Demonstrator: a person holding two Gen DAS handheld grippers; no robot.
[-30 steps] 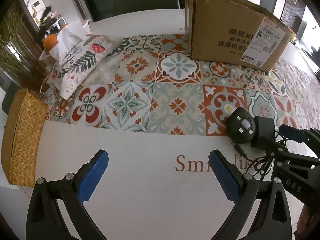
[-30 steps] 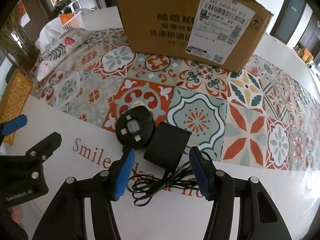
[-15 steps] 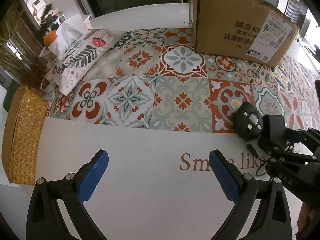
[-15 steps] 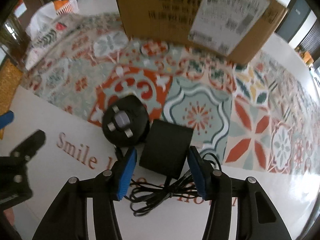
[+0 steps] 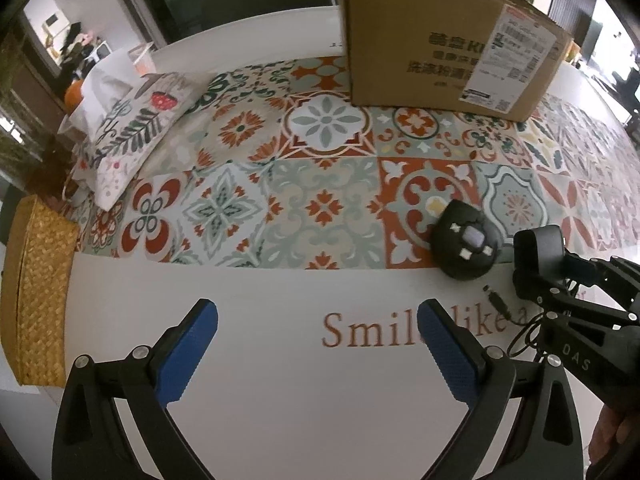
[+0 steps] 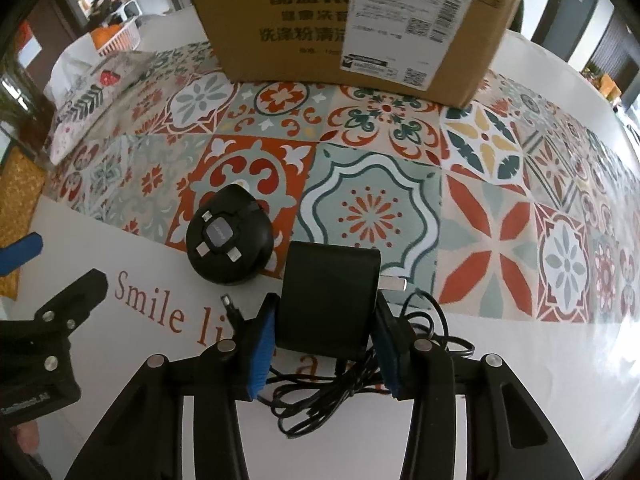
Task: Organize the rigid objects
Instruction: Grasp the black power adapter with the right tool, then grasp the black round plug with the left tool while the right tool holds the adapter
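White tabletop (image 5: 280,400) with rust-coloured lettering fills the near field, and beyond it lies a tile-patterned runner (image 6: 360,184) on which a cardboard box (image 6: 348,20) stands at the far side. At the right wrist, the right gripper (image 6: 324,348) has its blue pads (image 6: 259,352) pressed against both sides of a black power adapter (image 6: 328,300), so it is clamped on that block; the adapter sits at the runner's near edge, and its tangled black cable (image 6: 344,392) trails on the white surface under the fingers. Just left of the adapter, close but seemingly not touching, a round black plug adapter (image 6: 230,240) rests half on the runner, and a loose cable connector (image 6: 229,304) lies on the white between it and the left pad. The left gripper (image 5: 318,354) hovers over bare white surface with its jaws spread wide and nothing between them. Off to the left are a patterned cushion (image 5: 128,136) and a woven basket (image 5: 34,300) at the table's edge; the runner between the adapter and the box is open.
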